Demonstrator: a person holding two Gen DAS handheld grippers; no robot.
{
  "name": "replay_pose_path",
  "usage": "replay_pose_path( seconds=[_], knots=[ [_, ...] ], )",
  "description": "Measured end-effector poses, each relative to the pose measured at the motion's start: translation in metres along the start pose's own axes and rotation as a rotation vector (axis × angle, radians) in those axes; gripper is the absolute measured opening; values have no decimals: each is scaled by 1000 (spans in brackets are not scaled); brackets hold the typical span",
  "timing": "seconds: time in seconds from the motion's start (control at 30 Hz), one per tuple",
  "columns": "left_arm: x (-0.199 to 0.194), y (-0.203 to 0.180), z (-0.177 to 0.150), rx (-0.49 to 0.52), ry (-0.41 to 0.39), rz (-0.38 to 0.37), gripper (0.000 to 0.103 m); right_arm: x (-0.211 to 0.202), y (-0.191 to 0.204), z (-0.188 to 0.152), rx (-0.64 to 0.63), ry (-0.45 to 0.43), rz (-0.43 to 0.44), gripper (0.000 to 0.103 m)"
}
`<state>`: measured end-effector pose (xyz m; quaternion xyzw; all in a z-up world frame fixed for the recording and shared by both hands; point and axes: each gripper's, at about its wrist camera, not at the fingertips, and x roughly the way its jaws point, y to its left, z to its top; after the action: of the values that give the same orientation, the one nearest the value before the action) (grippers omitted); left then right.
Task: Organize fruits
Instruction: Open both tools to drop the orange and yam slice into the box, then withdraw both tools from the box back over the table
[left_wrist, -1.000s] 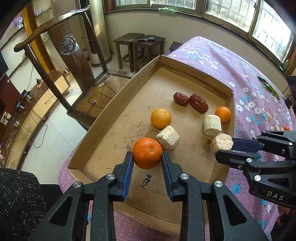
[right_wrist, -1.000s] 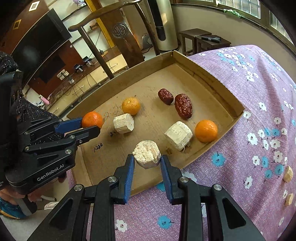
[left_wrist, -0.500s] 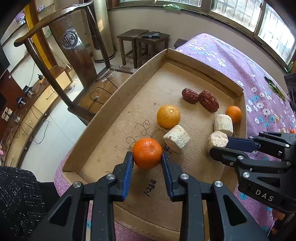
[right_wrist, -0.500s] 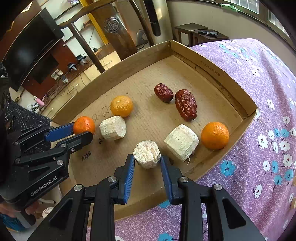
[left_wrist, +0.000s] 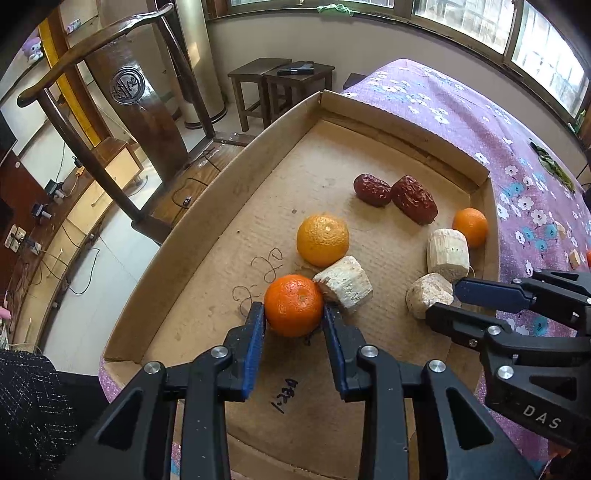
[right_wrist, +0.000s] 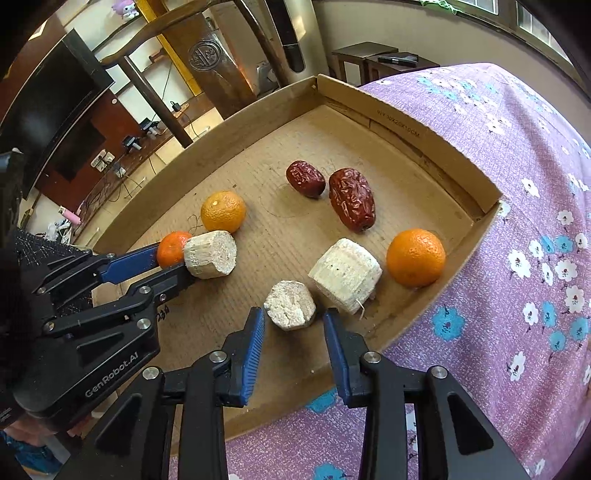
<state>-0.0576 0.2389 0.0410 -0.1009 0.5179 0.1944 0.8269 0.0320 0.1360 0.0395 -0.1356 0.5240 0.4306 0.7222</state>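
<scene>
**Two claws over the cardboard tray, one gripping, one letting go**

The left gripper (left_wrist: 294, 317) is clamped on a deep-orange tangerine (left_wrist: 294, 305) — both blue pads press its sides, and the fruit sits low over the floor of the cardboard tray (left_wrist: 192, 236). Just to the right of that claw's right finger, touching the held tangerine, lies a pale cut chunk (left_wrist: 345, 284). Straight ahead of the claw, beyond the chunk, is a lighter yellow-orange tangerine (left_wrist: 323, 240). Farther ahead and to the right lie two wrinkled red dates (left_wrist: 395, 195) side by side.

The right gripper (right_wrist: 294, 325) has just been easing its jaws apart. A small crumbly pale chunk (right_wrist: 290, 304) stands between the fingertips on the tray floor; a gap shows on each side, so the pads no longer press it. Just beyond that claw's right finger, beside the small chunk, lies a larger pale chunk (right_wrist: 345, 275), and farther right, near the tray's wall, a third tangerine (right_wrist: 415, 256). In the right wrist view the left claw comes in from the left, well apart from the right one.

The tray rests on a purple flowered cloth (right_wrist: 517, 221). Behind it, past the tray's far-left wall, stands a dark wooden chair (left_wrist: 136, 96).
</scene>
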Motion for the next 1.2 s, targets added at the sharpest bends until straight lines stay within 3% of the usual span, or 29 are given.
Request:
replay_pose_path(
  seconds=[0.1,0.17,0.23,0.53,0.63,1.2],
  knots=[
    [-4,1,2,-13,-9,4,47,-9,0,-3,3,-23,5,37],
    [-12,1,4,-15,-34,14,64,-16,-1,-5,3,-35,4,39],
    [-20,0,7,-12,-61,23,74,-24,-4,-7,9,-48,-1,44],
    [-40,-28,22,29,-110,-19,75,-54,-34,-24,72,-88,-45,47],
    [-44,-46,26,53,-116,-54,75,-66,-51,-33,106,-101,-73,52],
    [-48,-189,36,258,-83,-274,75,-130,-175,-135,419,-117,-229,54]
  ],
)
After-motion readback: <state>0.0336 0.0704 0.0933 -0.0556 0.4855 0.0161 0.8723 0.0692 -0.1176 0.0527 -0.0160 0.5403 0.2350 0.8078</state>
